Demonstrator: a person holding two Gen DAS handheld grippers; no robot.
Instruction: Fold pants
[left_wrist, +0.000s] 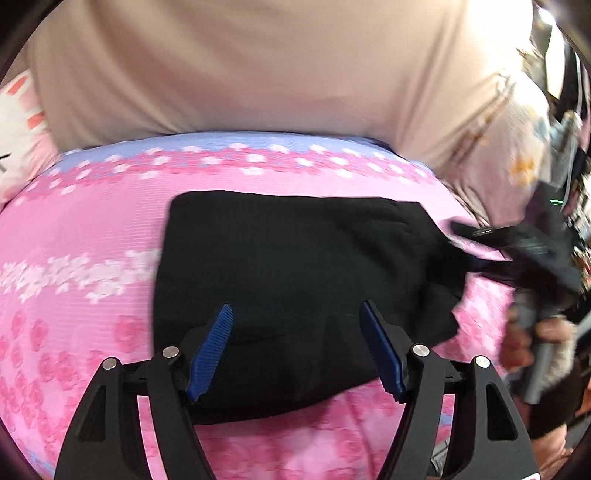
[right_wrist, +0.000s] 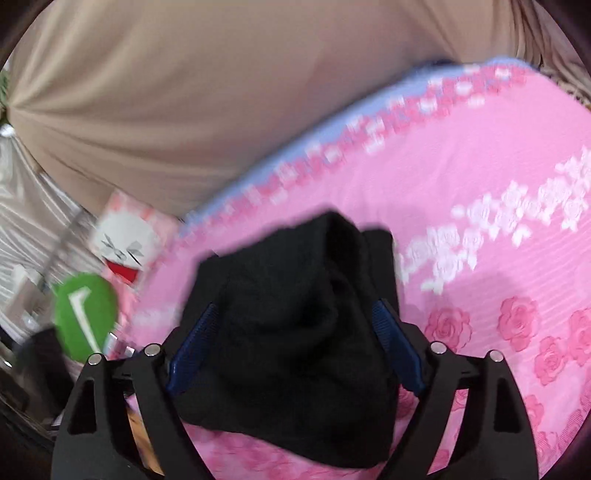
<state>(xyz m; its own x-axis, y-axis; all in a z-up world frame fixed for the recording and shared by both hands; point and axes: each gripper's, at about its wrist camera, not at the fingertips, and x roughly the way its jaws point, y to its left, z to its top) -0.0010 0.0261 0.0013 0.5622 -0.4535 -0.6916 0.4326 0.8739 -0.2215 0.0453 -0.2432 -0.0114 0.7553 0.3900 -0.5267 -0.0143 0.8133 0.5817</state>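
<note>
The black pants (left_wrist: 295, 258) lie folded into a compact block on the pink floral bedspread (left_wrist: 92, 221). My left gripper (left_wrist: 295, 310) is open above the near edge of the block, its blue pads (left_wrist: 212, 347) spread wide and holding nothing. My right gripper (left_wrist: 480, 247) shows blurred at the block's right end. In the right wrist view the pants (right_wrist: 295, 314) bulge up between the spread blue pads (right_wrist: 397, 350) of the right gripper (right_wrist: 295, 310), which is open around the cloth.
A beige padded headboard (left_wrist: 258, 66) rises behind the bed. A cartoon-face pillow (right_wrist: 122, 247) lies at the bed's edge, with a green round object (right_wrist: 85, 314) beside it. The person's hand (left_wrist: 535, 343) and clutter are at the right.
</note>
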